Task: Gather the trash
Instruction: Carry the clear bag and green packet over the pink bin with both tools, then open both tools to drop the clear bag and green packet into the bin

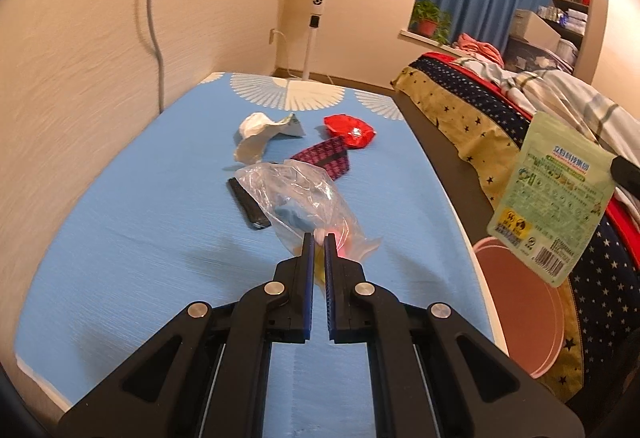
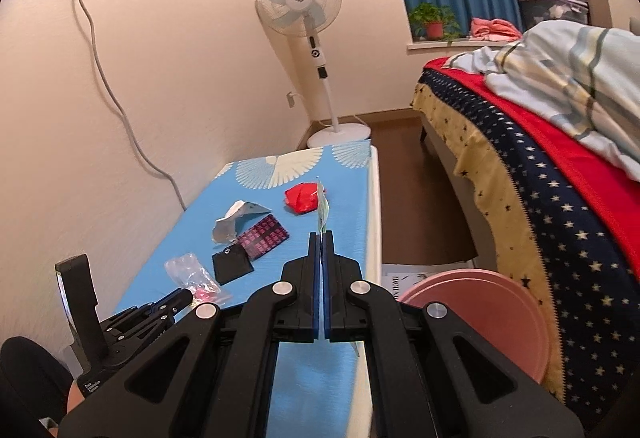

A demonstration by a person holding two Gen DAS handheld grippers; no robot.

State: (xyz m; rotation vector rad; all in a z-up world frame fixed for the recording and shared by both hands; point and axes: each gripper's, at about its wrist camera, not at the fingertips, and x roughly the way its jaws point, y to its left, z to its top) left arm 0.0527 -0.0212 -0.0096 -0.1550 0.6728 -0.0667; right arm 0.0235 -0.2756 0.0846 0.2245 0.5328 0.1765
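Bedroom clutter frames your work: a blue mat [image 1: 132, 238] with trash scattered on it, a pink bin [image 2: 476, 314] on the floor between the mat and the bed [image 2: 540, 166]. Your left gripper [image 1: 319, 238] has its jaws nearly together, pinched on the near end of a clear bag [image 1: 296, 198] that rests on the mat with small bits inside. Your right gripper [image 2: 322, 238] is clamped on a green pouch [image 1: 556, 194], held up in the air above the bin's near rim. Beyond the bag lie a black strip [image 1: 248, 208], a pink-patterned wrapper [image 1: 326, 160], a crumpled white wrapper [image 1: 260, 134] and a red wrapper [image 1: 350, 130]. Your risks start at the left jaws: they hold only a thin fold of slick film, so a quick lift could let the bag slip out or tip its loose contents back onto the mat. The bag overlaps the black strip, so dragging instead of lifting may sweep that strip off the edge. On the right, the pouch hangs edge-on from a small bite and looks closer to the bin's rim than its middle; letting go there could drop it on the floor or the bed skirt. Move it over the bin's centre first.
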